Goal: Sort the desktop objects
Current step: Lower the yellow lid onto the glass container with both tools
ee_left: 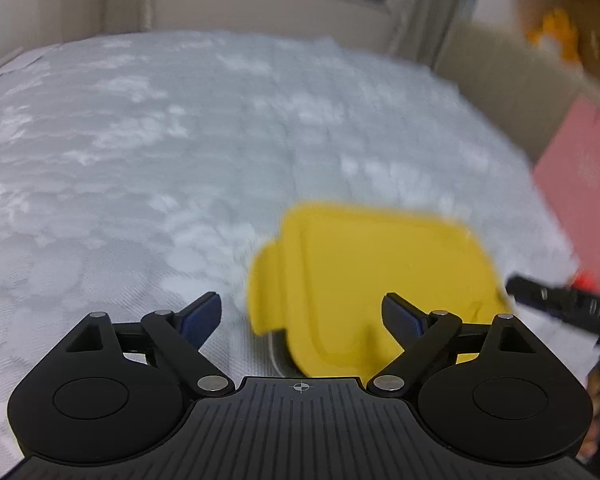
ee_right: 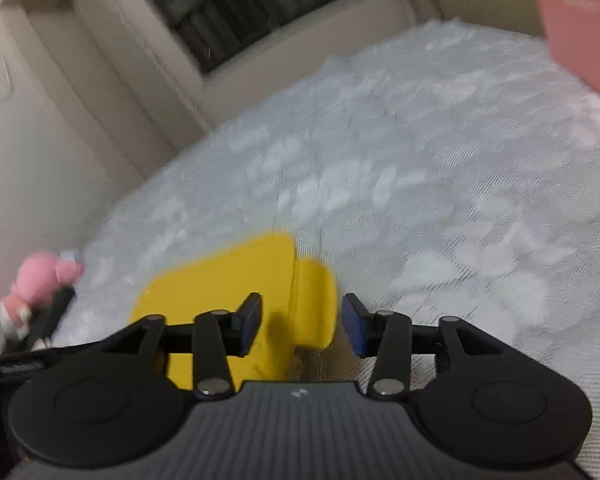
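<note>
A yellow box lid [ee_left: 364,280] with a side tab lies on the pale patterned cloth, a metal rim showing under its near edge. In the left wrist view my left gripper [ee_left: 302,314] is open, its right finger over the lid and its left finger over bare cloth. In the right wrist view the same yellow lid [ee_right: 240,292] lies low and left of centre. My right gripper [ee_right: 302,324] is open, with the lid's tab between its fingers, touching neither. Both views are blurred by motion.
A pink box [ee_left: 584,192] and a cardboard box [ee_left: 512,92] stand at the right edge of the cloth. A pink soft toy [ee_right: 40,280] sits at the far left beside the other gripper's black body. The wall and window lie beyond the table's far edge.
</note>
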A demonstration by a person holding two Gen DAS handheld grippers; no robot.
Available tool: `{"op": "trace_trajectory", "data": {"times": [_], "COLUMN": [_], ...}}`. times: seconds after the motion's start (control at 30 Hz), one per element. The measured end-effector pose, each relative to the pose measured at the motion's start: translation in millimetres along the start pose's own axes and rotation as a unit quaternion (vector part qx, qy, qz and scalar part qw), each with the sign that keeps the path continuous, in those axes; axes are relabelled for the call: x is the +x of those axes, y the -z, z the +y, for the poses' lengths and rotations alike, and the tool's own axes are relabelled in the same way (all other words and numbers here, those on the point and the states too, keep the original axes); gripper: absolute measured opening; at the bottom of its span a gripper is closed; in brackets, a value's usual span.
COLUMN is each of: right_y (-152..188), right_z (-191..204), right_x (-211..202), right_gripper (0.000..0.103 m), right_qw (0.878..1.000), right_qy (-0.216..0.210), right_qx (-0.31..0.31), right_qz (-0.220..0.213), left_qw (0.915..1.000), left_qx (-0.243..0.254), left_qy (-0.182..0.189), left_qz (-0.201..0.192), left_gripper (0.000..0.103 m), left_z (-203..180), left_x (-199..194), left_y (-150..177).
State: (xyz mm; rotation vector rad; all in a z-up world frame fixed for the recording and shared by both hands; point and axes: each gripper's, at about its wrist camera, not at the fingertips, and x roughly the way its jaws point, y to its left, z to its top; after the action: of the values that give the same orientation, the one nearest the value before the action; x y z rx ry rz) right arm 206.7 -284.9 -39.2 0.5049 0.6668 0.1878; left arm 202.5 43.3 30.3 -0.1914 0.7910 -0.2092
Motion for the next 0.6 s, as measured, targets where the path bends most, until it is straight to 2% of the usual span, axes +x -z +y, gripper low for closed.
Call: {"op": "trace_trajectory", "data": {"times": [0.1,0.13,0.2,0.23,0.3,0.37,0.5,0.53,0.6], "right_y": [-2,-3,-4,-4,-1,5,17,18,16], "right_z": [5,7,11,13,17,28,52,52,38], "right_x": [-3,-4,-7,-3,10,15,21,21,18], "right_gripper": [0.061,0.059,0.045,0.043,0.025,0.026,0.026,0.026,0.029], "right_qw": [1.000,0.999,0.998,0.998,1.000,0.999,0.992,0.992,0.996], "right_qy": [0.021,0.028,0.042,0.041,0.026,0.034,0.064,0.064,0.045], "right_qx": [-0.009,-0.012,-0.018,-0.017,-0.007,-0.032,-0.101,-0.105,-0.073], "right_qz": [-0.020,-0.027,-0.041,-0.035,-0.001,-0.003,-0.028,-0.029,-0.016], "left_qw": [0.9971,0.9966,0.9968,0.9972,0.9961,0.9941,0.9945,0.9946,0.9941], "left_qx": [-0.041,-0.045,-0.047,-0.047,-0.055,-0.055,-0.036,-0.034,-0.037], "left_qy": [0.063,0.069,0.065,0.059,0.066,0.083,0.088,0.088,0.092], "left_qz": [-0.011,-0.009,-0.004,0.002,0.020,0.043,0.043,0.043,0.044], "left_gripper": [0.095,0.095,0.095,0.095,0.095,0.095,0.095,0.095,0.095], "left_z": [1,-2,-9,-11,-10,-9,-14,-16,-15], "left_x": [-13,-9,2,8,20,33,41,41,40], "left_y": [-17,-21,-24,-22,-15,-7,-2,-2,-2]}}
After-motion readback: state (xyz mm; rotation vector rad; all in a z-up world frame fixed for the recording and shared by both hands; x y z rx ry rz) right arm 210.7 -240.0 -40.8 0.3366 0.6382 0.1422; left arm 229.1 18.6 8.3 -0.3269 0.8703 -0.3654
